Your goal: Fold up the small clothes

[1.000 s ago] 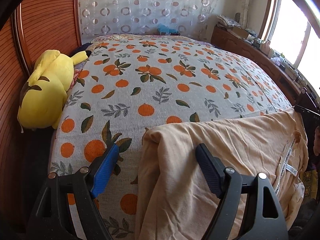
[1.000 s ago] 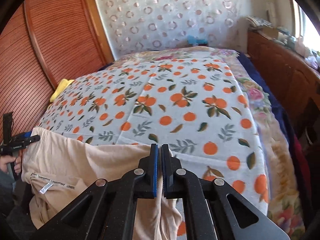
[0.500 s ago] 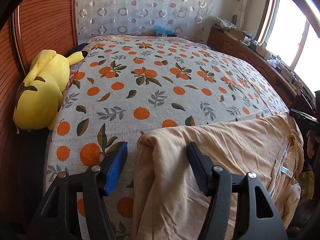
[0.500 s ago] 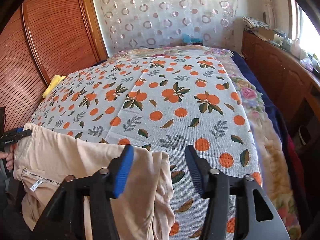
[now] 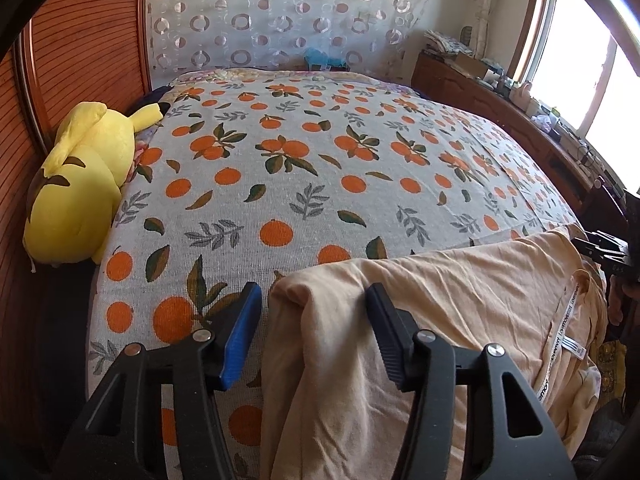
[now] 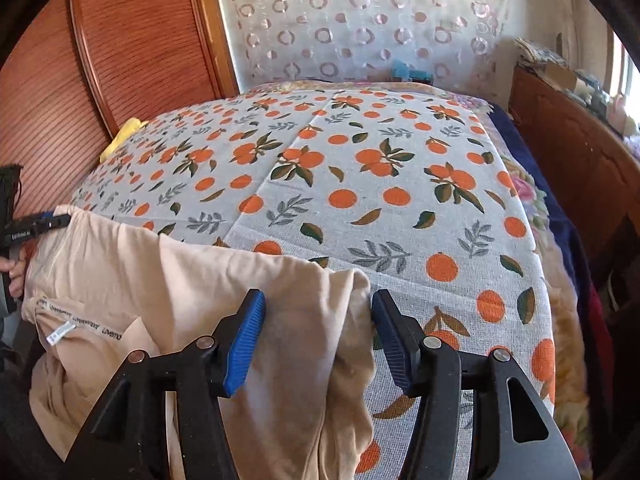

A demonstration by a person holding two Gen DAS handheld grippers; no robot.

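Left wrist view, my left claw [image 5: 314, 334]: released; black frame, blue ribbed pads spread wide; the garment's left corner lies between the pads, neither one pressing it.
Left wrist view, garment [image 5: 460, 312]: pale peach shirt, soft knit, creased; it lies across the near edge of the bed and hangs over that edge; a printed neck tape with a small white label [image 5: 573, 347] runs along its right side.
Left wrist view, bedspread [image 5: 304, 184]: coarse woven cloth, grey ground, orange fruit and dark leaf print; flat.
Left wrist view, plush toy [image 5: 78, 188]: yellow, rounded, brown stripes on its back; it rests at the left side of the bed against the ribbed wooden wardrobe door [image 5: 84, 36].
Left wrist view, only here: bright window [image 5: 580, 52] and a cluttered wooden sideboard [image 5: 500, 96] on the right; my right claw's black tip shows at the far right, at the garment's far corner.
Right wrist view, my right claw [image 6: 318, 338]: released; same black frame and blue ribbed pads, parted; the garment's right corner hangs in folds between them, ungripped.
Right wrist view, garment: broad sheet running left, folded edge on top; label at lower left.
Right wrist view, only here: dark blue blanket [image 6: 560, 216] and floral quilt edge beside the bedspread on the right; my left claw's tip and hand [image 6: 16, 276] at the garment's far left corner; the toy shows only as a yellow sliver.
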